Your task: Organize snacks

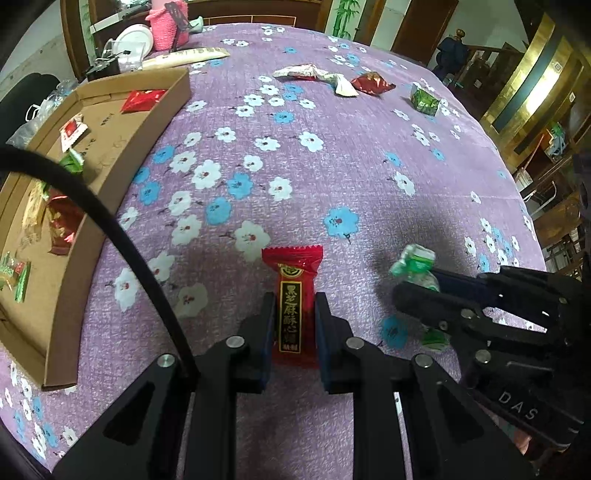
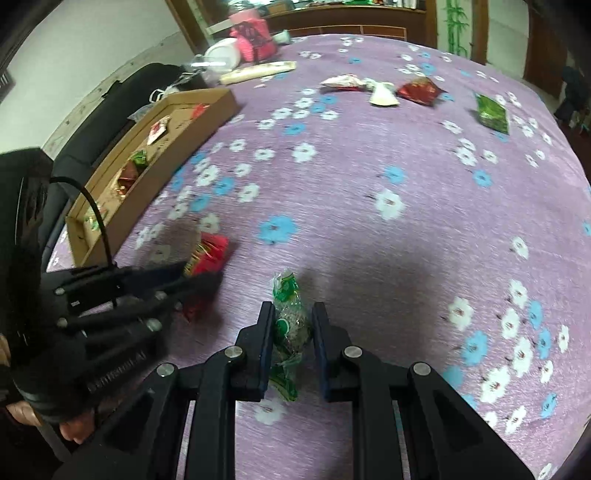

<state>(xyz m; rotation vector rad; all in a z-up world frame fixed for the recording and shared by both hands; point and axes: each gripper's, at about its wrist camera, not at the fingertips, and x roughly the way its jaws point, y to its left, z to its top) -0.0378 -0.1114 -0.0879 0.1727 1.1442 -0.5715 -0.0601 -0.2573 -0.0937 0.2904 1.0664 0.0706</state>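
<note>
My left gripper (image 1: 294,301) is shut on a red candy bar wrapper (image 1: 294,291) with gold characters, held above the purple flowered tablecloth (image 1: 332,177). My right gripper (image 2: 293,312) is shut on a green and clear snack packet (image 2: 289,325). In the left wrist view the right gripper (image 1: 417,284) sits to the right, with the green packet (image 1: 413,264) in it. In the right wrist view the left gripper (image 2: 199,275) sits to the left with the red wrapper (image 2: 208,254). A shallow cardboard box (image 1: 110,173) at the left holds several snacks.
Loose snacks lie at the far side: a white and red packet (image 1: 299,71), a white wrapper (image 1: 345,86), a red packet (image 1: 373,83) and a green packet (image 1: 424,99). A pink knitted item (image 1: 168,24), a white plate (image 1: 135,38) and clutter stand at the far left corner.
</note>
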